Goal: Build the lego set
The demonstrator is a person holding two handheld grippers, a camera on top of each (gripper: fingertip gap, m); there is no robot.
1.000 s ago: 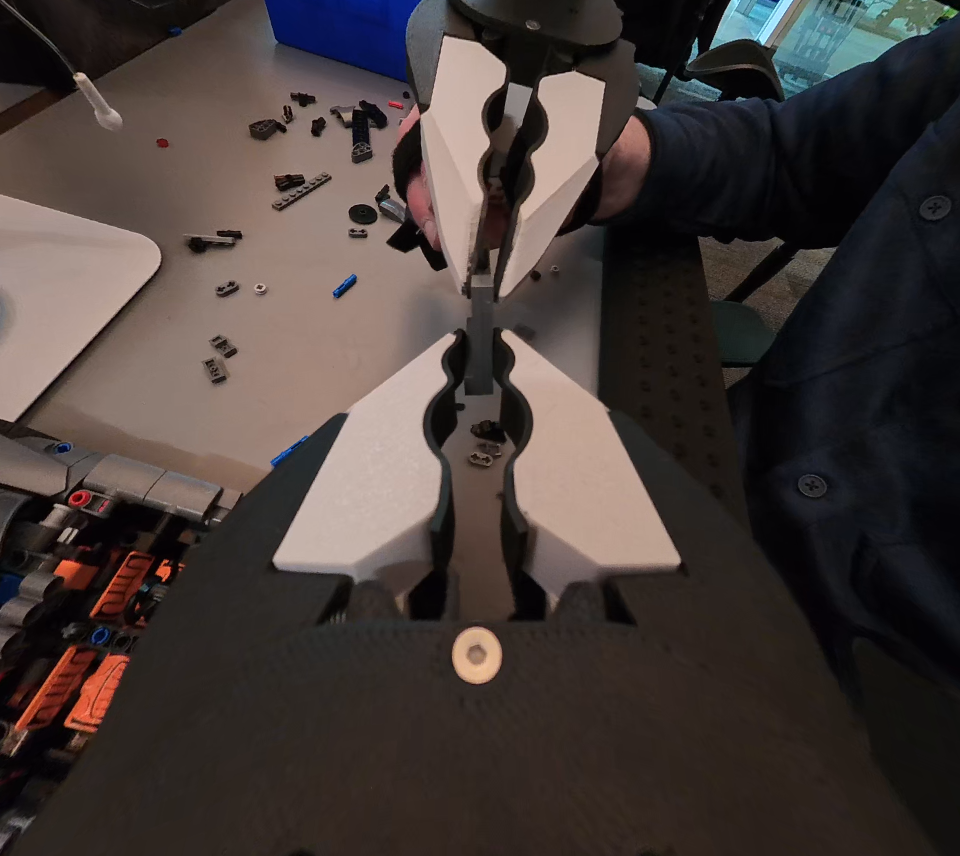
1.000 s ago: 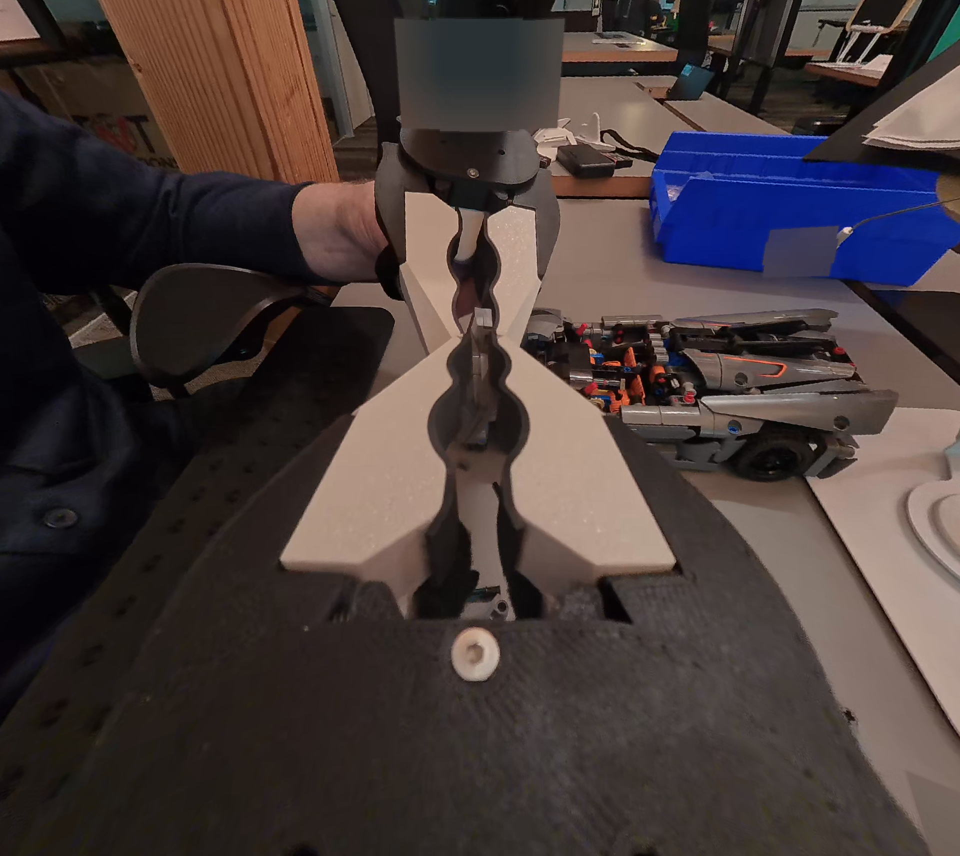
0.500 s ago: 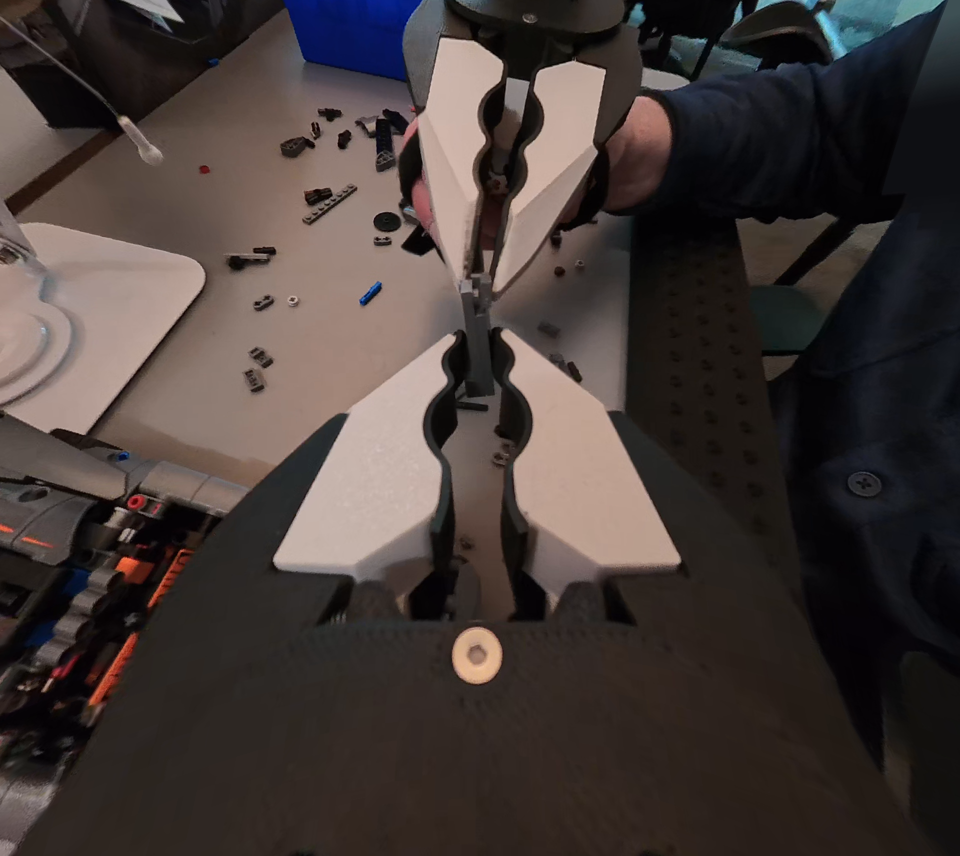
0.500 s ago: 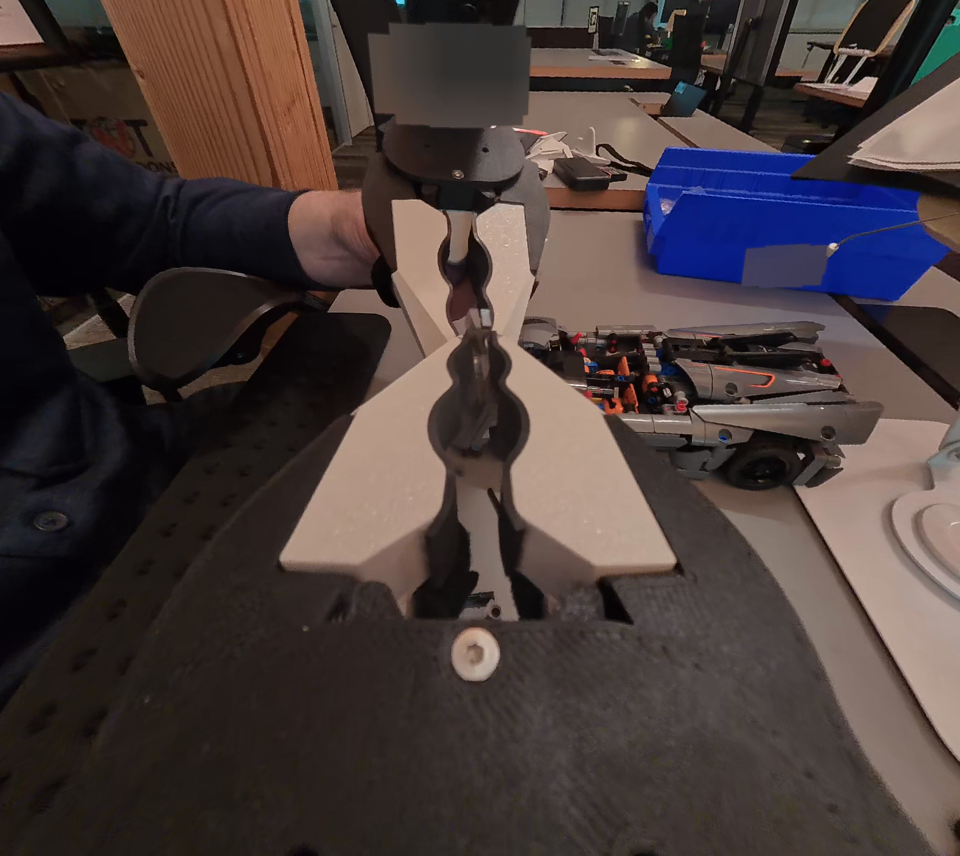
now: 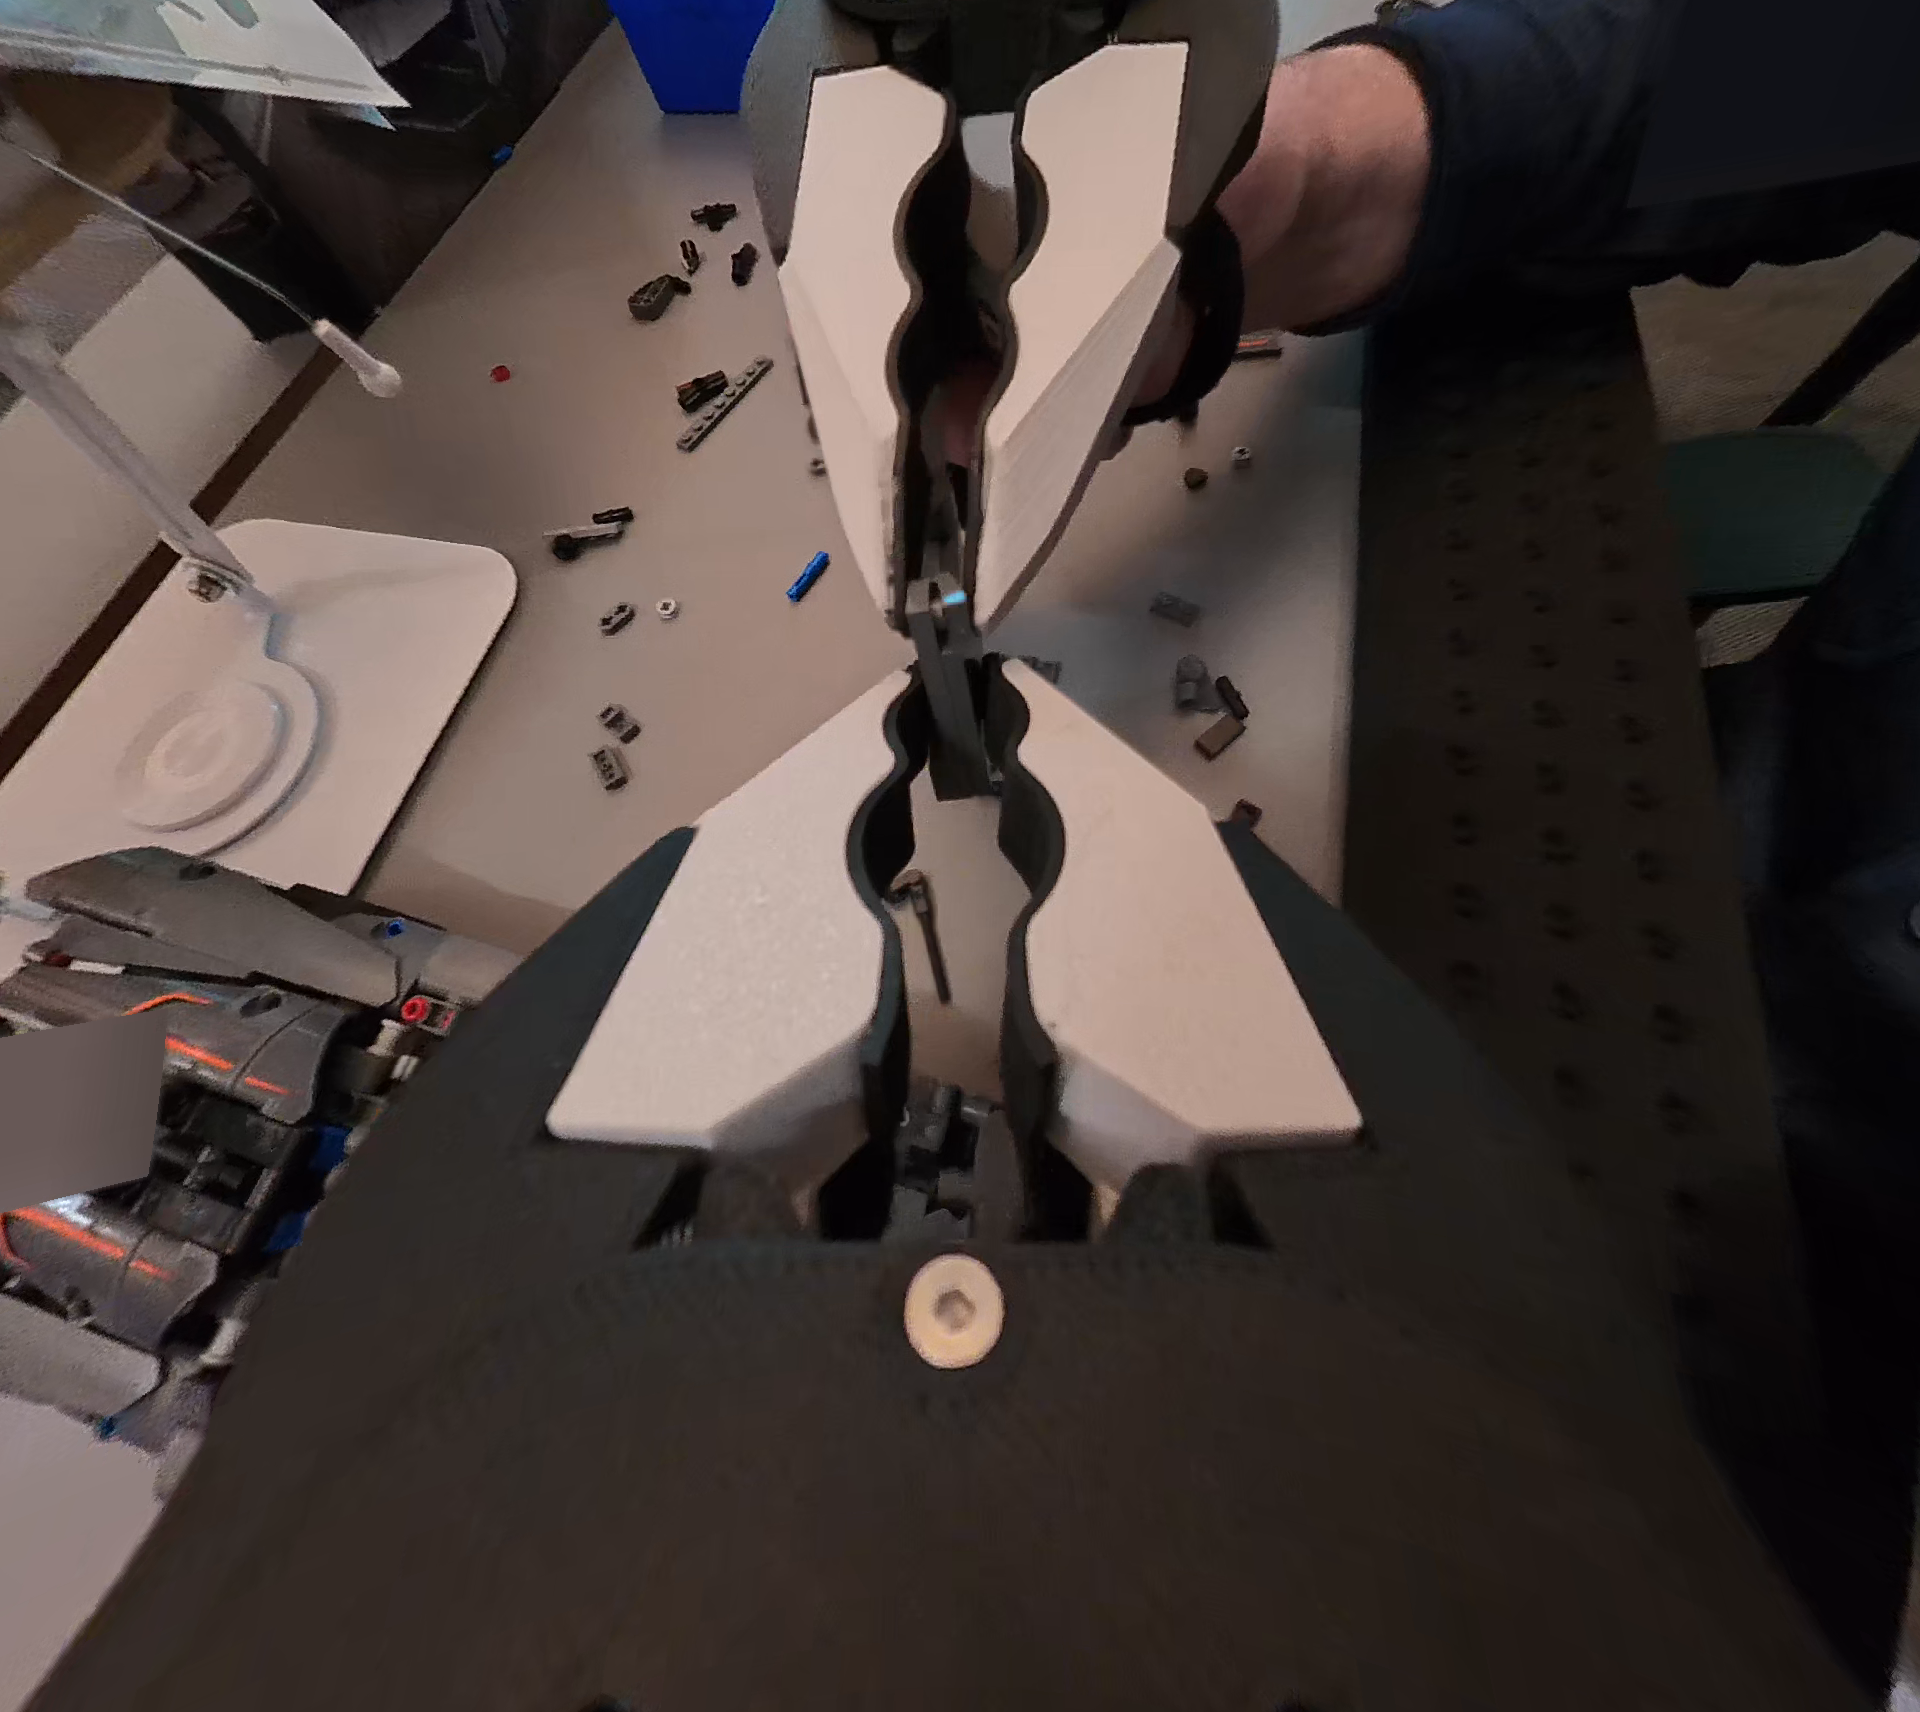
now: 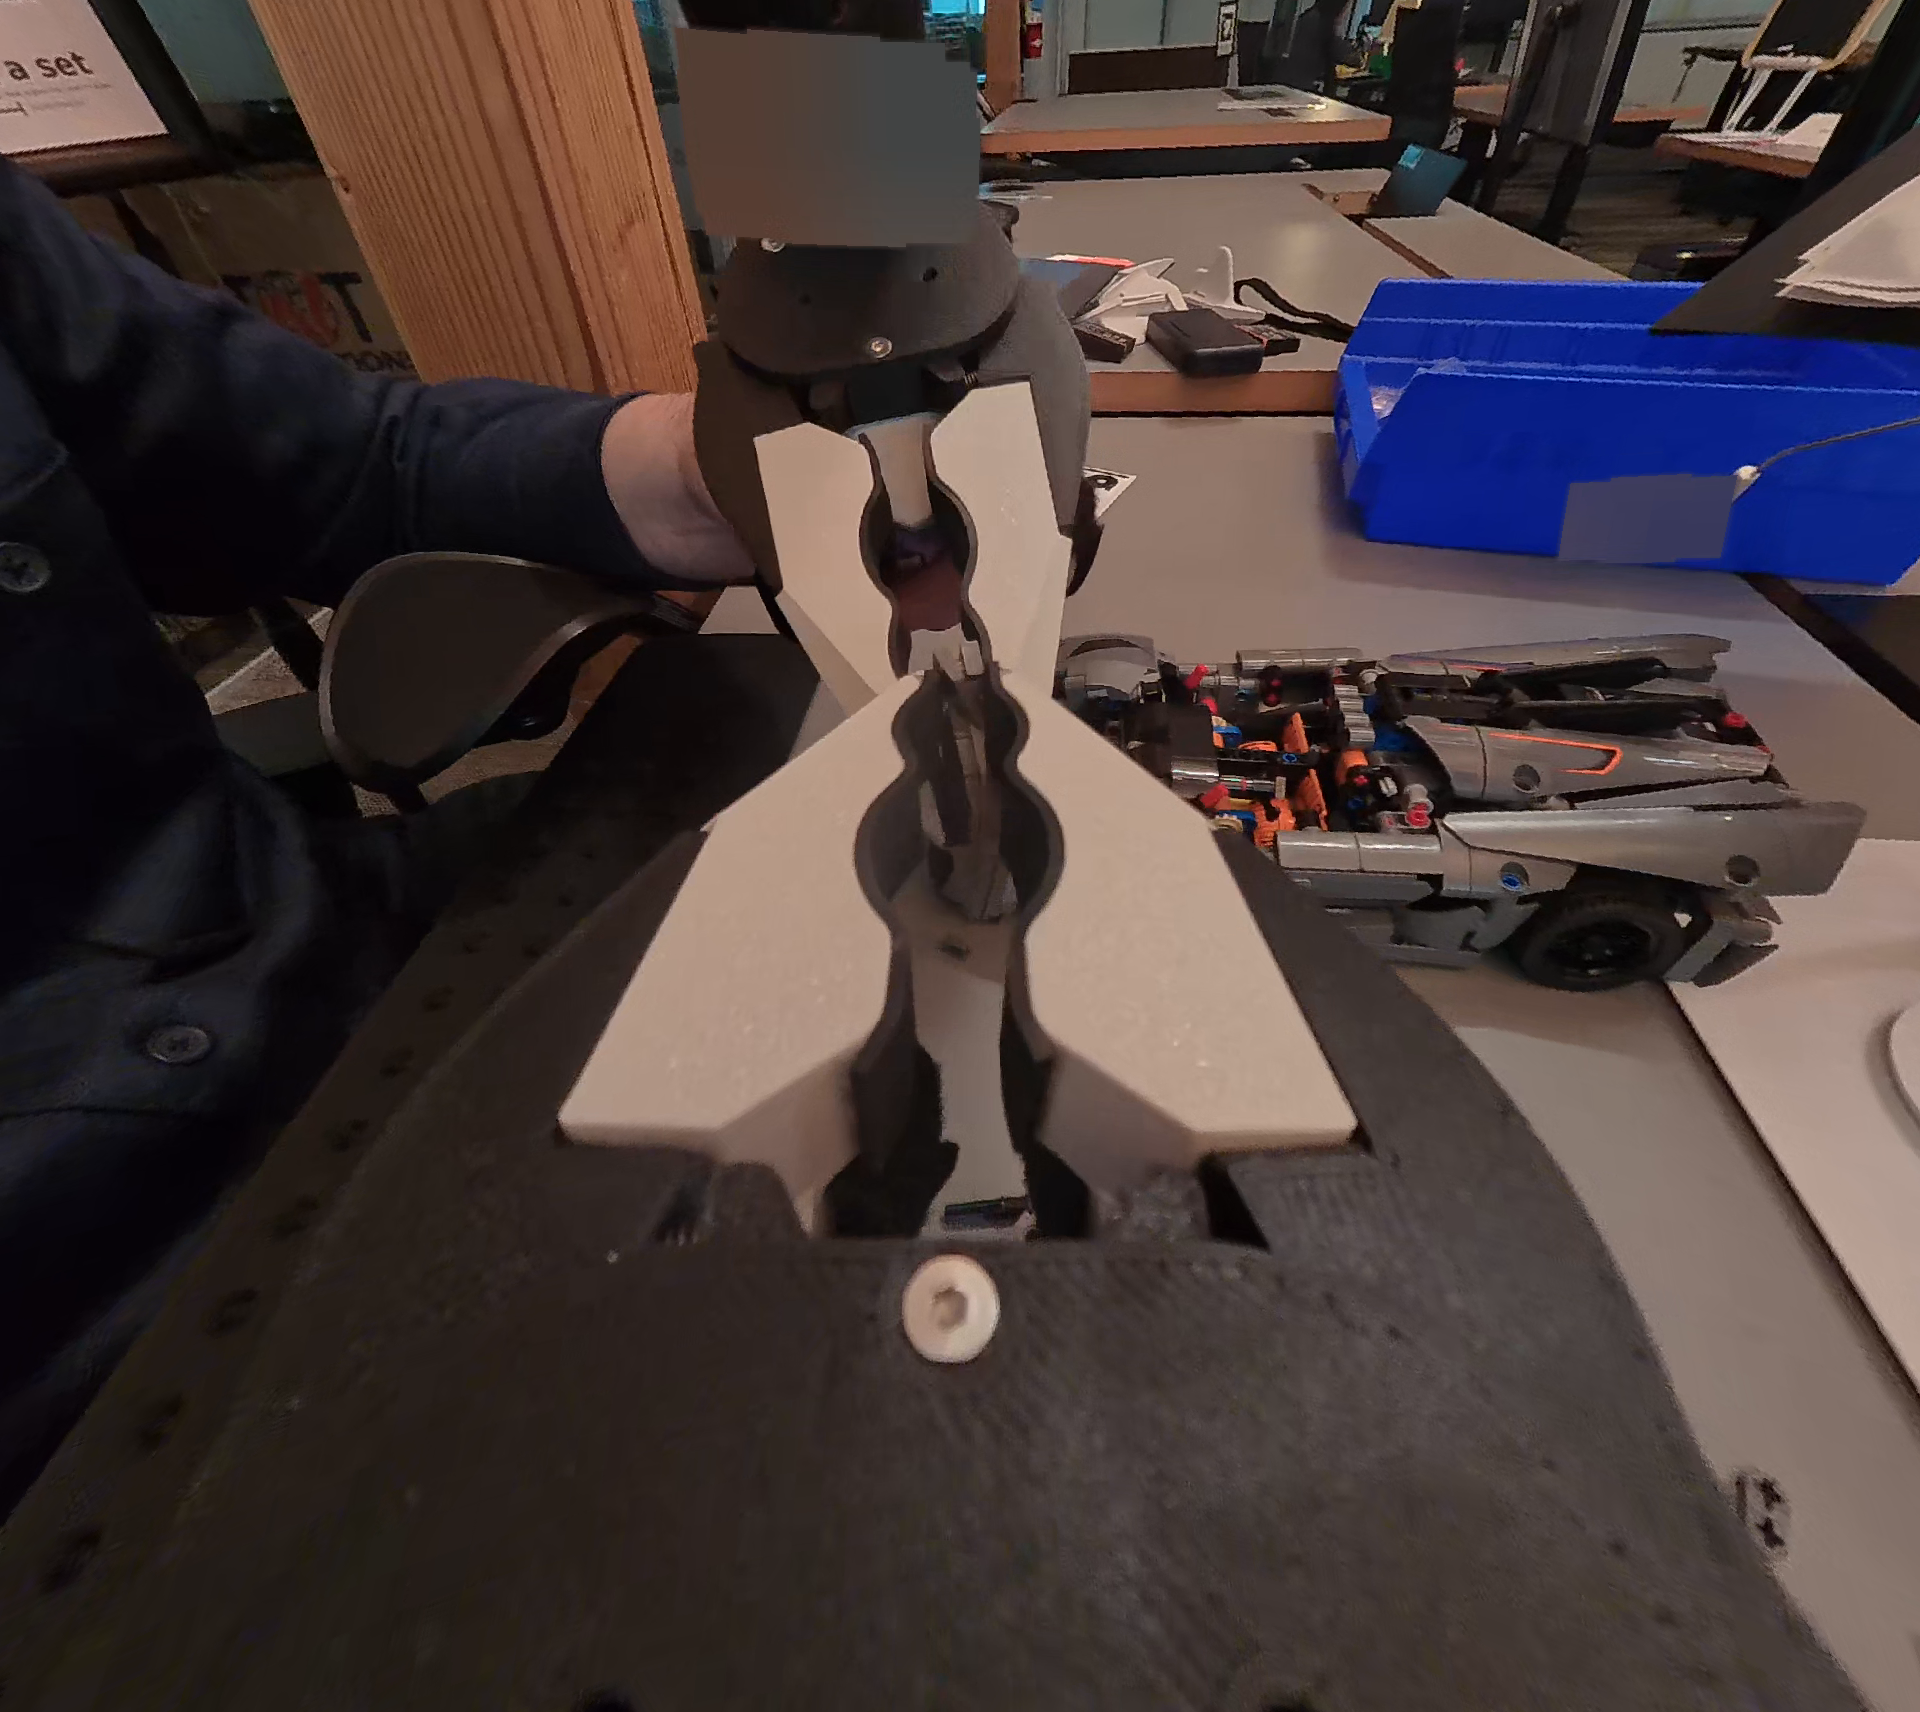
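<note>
The grey table (image 5: 1049, 436) carries most of the scene, with a dark perforated board (image 5: 1527, 727) along its near edge by the person's dark sleeve (image 6: 312, 467). A blue bin (image 6: 1621, 436) stands at the far side; a patch on its front is masked, and no brand shows on it. The grey and orange lego car (image 6: 1455, 789), partly built, sits on the table beside a white pad (image 5: 260, 675). A poster (image 6: 52, 31) at the left edge of the right wrist view bears print, and a cardboard box (image 6: 301, 291) under it has red lettering. The left gripper (image 5: 956, 696) and right gripper (image 6: 951, 686) meet tip to tip above the table. Each is closed on one end of the same dark grey lego plate (image 5: 951, 696), held in the air between them with a small pale stud (image 5: 951, 594) at the right gripper's end. Loose lego pieces (image 5: 707, 405) lie scattered on the table beyond, among them a small blue pin (image 5: 807, 576).
</note>
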